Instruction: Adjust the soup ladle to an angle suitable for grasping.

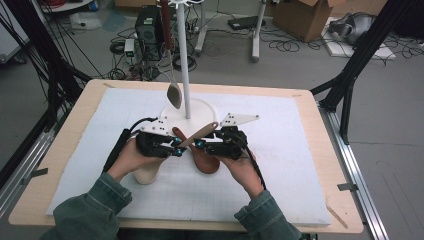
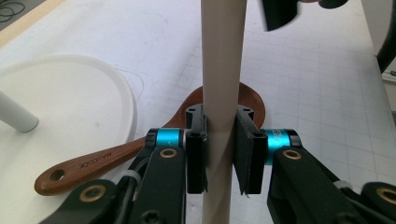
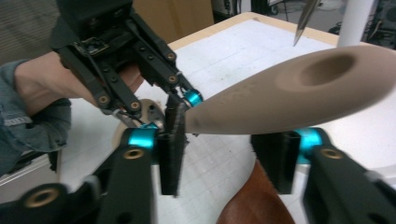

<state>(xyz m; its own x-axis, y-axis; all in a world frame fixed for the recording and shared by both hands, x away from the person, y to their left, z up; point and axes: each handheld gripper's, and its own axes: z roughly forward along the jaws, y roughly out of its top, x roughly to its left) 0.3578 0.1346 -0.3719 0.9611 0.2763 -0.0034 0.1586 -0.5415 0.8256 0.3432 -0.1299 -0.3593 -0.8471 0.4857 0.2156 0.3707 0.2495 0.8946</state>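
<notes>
Fingers of the left gripper (image 2: pixel 219 161) clamp the pale spoon handle (image 2: pixel 219 93), while the right gripper (image 3: pixel 229 163) seemingly stands unclamped around its end, risking a slip.

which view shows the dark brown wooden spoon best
The left gripper view: the dark brown wooden spoon lies on the white mat, its bowl partly behind the pale handle, its printed handle and hanging hole plain. The high view shows its bowl small, below the grippers. The right gripper view catches a blurred part at the bottom.
</notes>
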